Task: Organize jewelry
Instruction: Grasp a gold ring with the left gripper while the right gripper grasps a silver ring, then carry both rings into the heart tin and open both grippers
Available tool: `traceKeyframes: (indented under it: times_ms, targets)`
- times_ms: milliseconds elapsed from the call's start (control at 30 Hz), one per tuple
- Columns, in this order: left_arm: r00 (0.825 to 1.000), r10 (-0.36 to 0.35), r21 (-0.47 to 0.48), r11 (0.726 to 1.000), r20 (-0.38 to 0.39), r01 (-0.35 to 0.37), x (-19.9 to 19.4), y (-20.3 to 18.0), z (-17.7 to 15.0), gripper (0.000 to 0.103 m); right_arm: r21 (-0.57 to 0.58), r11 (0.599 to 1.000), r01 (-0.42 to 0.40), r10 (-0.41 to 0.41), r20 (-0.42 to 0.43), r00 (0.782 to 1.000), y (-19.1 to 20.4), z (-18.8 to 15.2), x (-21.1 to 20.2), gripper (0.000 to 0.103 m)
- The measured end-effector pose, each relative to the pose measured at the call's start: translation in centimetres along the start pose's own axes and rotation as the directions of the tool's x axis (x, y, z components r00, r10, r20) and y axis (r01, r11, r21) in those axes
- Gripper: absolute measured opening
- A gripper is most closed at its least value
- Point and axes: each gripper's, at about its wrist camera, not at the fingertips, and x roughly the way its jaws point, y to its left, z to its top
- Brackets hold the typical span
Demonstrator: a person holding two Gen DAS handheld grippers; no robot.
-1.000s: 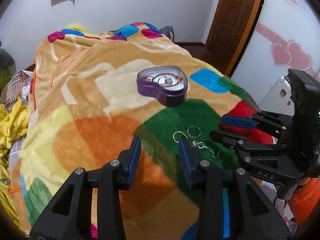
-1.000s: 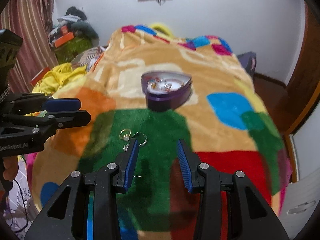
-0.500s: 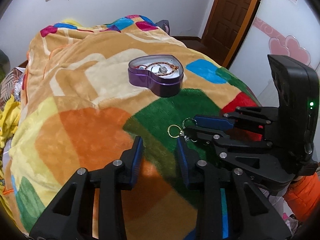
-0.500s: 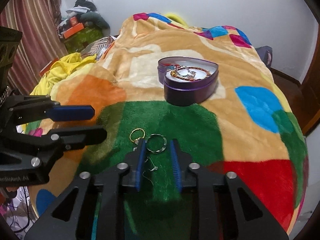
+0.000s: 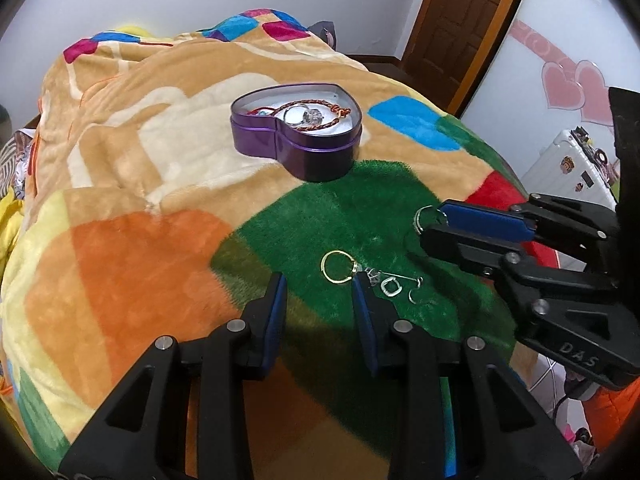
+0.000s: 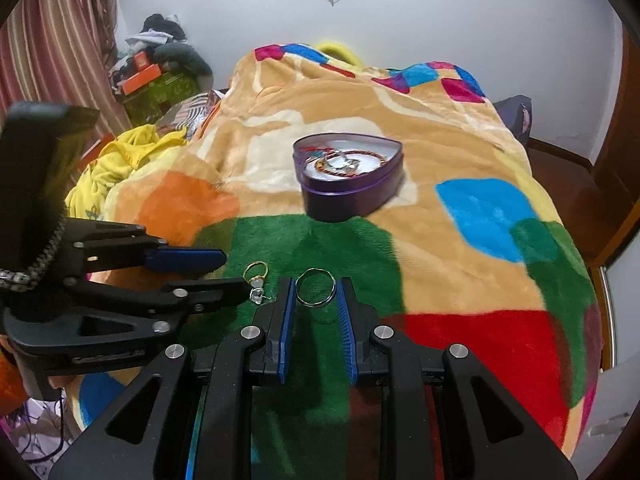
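A purple heart-shaped tin (image 5: 296,140) (image 6: 347,184) sits open on the blanket and holds a braided bracelet and rings. My right gripper (image 6: 316,290) is shut on a silver hoop ring (image 6: 315,292), held between its blue pads; it also shows in the left wrist view (image 5: 434,226), with the silver hoop ring (image 5: 418,218) at its tips. A gold ring (image 5: 338,267) (image 6: 256,270) and silver earrings (image 5: 390,285) lie on the green patch. My left gripper (image 5: 320,284) is open and empty, just in front of the gold ring.
The colourful fleece blanket (image 5: 132,184) covers a bed. Yellow clothes (image 6: 116,160) and boxes lie to the left of the bed. A wooden door (image 5: 464,12) and a white cabinet with pink hearts (image 5: 568,84) stand to the right.
My right gripper moved forward onto the silver hoop ring, closed on it and raised it off the green patch. My left gripper stayed open near the gold ring.
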Motion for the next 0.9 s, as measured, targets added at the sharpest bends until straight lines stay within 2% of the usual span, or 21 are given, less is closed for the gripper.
traceKeyframes:
  times_ms: [267,367,500,900]
  targets:
    - [1.000,-0.026,-0.010,1.000,-0.015,0.026,0.7,0.0,0.7,0.032,0.017,1.000,-0.005,0.004,0.010,1.000,-0.1,0.1,-0.1,0.019]
    - [1.000,-0.028,-0.003,1.000,-0.015,0.027,1.0,-0.2,0.9,0.022,0.017,1.000,-0.003,0.003,0.012,1.000,-0.1,0.1,-0.1,0.019]
    - [0.999,-0.031,-0.013,0.999,-0.007,0.031,0.7,0.0,0.9,0.020,0.013,1.000,-0.002,0.002,0.019,1.000,-0.2,0.1,-0.3,0.019]
    - [0.996,-0.019,-0.038,0.999,0.092,0.023,-2.8,0.8,2.2,0.020,0.013,1.000,0.008,-0.009,0.057,0.998,-0.5,1.3,-1.3,0.019]
